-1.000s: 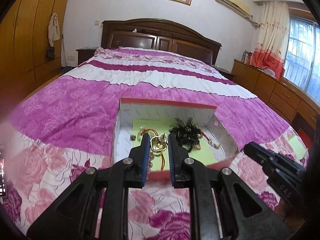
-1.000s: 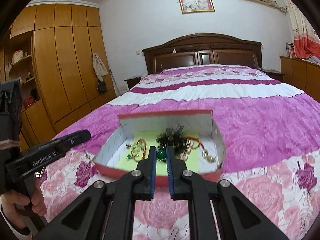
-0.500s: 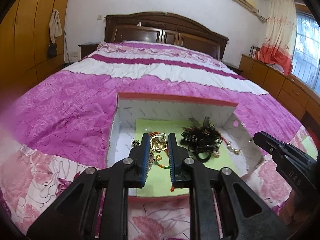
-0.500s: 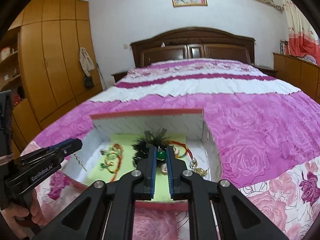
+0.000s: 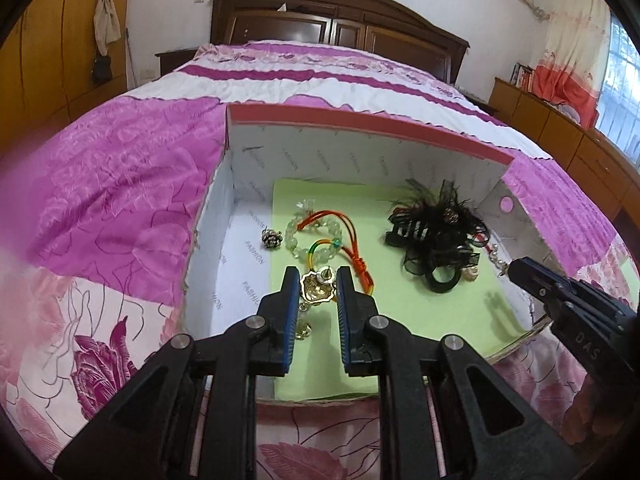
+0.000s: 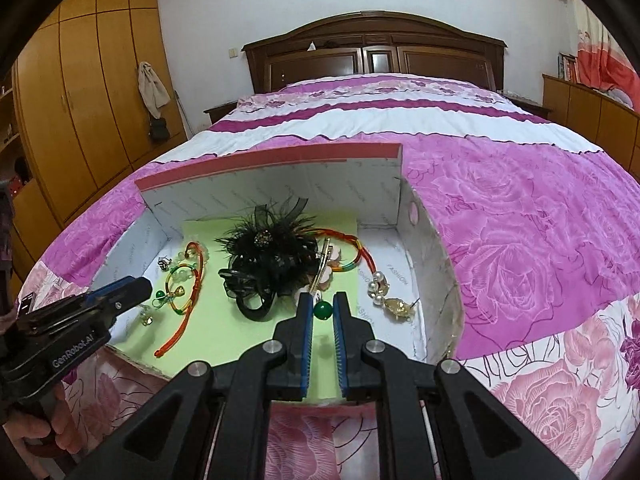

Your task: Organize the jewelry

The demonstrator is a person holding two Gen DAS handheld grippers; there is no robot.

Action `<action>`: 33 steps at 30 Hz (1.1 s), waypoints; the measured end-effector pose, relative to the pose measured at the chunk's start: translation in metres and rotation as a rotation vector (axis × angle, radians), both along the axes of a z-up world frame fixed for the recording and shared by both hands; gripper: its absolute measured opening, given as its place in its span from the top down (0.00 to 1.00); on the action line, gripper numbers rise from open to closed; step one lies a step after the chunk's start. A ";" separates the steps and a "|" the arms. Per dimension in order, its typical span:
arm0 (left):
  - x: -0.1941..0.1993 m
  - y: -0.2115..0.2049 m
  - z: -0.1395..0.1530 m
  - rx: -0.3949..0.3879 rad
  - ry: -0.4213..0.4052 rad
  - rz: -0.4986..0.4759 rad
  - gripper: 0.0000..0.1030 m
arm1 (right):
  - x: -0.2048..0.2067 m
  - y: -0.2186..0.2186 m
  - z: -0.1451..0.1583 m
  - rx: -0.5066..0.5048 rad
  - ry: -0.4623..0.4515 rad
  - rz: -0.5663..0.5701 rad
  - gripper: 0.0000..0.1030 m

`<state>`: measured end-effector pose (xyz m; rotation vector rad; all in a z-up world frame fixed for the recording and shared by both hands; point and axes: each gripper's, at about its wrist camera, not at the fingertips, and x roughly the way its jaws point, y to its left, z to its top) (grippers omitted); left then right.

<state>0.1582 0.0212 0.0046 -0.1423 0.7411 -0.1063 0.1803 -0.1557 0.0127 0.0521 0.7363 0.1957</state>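
Note:
A white cardboard box [image 5: 360,120] with a red rim lies open on the bed, its floor lined with green paper [image 5: 400,320]. My left gripper [image 5: 318,276] hangs over the box's near left part, shut on a gold earring [image 5: 316,290]. My right gripper [image 6: 322,300] is shut on a green bead ornament [image 6: 323,309] above the near middle of the box [image 6: 272,162]. Inside lie a clear bead bracelet with red cord [image 5: 320,236], a small silver rose earring [image 5: 272,238], a black feather hair piece [image 6: 264,248] and a pearl and gold pendant [image 6: 394,306].
The pink and white floral bedspread [image 6: 540,220] surrounds the box. A dark wooden headboard [image 6: 376,48] stands at the far end, wardrobes [image 6: 92,80] to the left, low cabinets [image 5: 560,136] to the right. A hand [image 6: 60,420] holds the left gripper's handle.
Both grippers have come forward and down toward the box, which now looks larger and nearer. Each still holds its ornament, now over the box's inside.

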 end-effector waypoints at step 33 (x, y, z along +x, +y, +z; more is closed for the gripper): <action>-0.068 0.001 0.041 0.024 -0.120 0.020 0.58 | -0.082 0.002 0.052 0.076 -0.123 0.042 0.45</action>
